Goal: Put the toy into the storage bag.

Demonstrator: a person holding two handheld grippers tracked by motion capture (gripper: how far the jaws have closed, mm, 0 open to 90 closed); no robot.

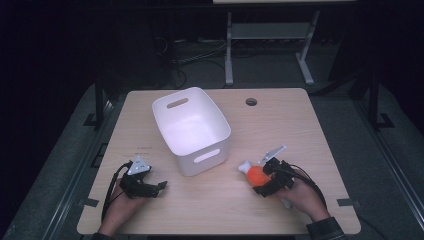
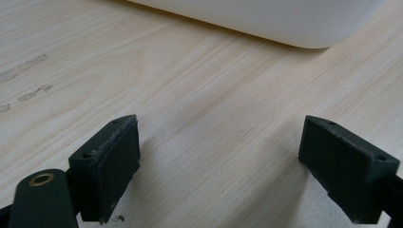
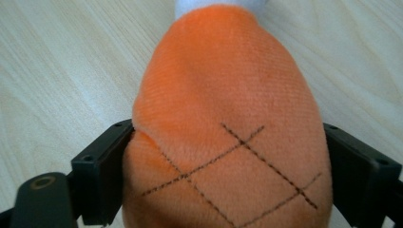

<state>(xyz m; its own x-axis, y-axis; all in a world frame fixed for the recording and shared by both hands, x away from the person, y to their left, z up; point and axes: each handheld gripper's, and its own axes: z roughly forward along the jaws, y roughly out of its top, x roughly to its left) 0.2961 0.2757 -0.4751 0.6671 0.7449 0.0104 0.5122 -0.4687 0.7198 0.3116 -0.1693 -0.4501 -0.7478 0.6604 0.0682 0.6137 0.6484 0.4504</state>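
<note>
Right gripper [image 1: 264, 180], lower right of the high view, is closing its fingers [image 3: 102, 175] around the orange plush toy [image 3: 223, 123]; the pads are touching its flanks, squeeze just beginning. Toy is lying on the tabletop [image 1: 310, 130], long axis running along the fingers, white tip [image 1: 244, 166] pointing toward the white bin [image 1: 191, 129]. Left gripper [image 1: 156, 187] is resting at lower left, fingers spread wide, gripping nothing.

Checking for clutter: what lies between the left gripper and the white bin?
Nothing: between the left gripper and the white bin there is bare wooden table, seen in the left gripper view.
</note>
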